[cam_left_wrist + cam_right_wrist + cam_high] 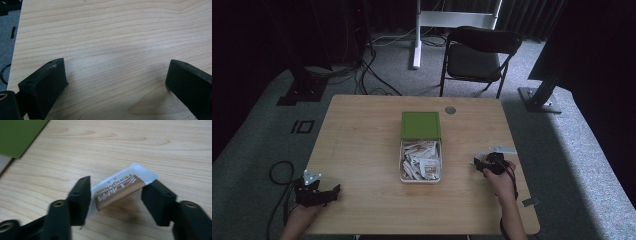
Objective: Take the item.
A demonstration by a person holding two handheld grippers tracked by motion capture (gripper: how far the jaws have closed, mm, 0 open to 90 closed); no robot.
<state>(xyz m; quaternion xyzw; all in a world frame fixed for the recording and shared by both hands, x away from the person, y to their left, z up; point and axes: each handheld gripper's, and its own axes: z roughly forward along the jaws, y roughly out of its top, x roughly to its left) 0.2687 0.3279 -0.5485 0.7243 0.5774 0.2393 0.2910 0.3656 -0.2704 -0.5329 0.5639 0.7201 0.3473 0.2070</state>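
Note:
My right gripper (119, 186) holds a small brown and white sachet (117, 190) lengthwise between its jaws, just above the wooden table (150, 145); a shadow lies under it. In the high view that gripper (479, 161) is near the table's right edge. To its left stands a white box (402, 165) with several similar sachets in it, its green lid (421, 124) lying behind it. My left gripper (334, 190) rests at the front left corner. It stands open (116, 66) with bare wood between its jaws.
Another white sachet (503, 149) lies on the table just beyond the right gripper. A round grommet (450, 110) sits near the far edge. A black folding chair (477, 55) stands behind the table. Cables (279, 172) trail on the floor at the left.

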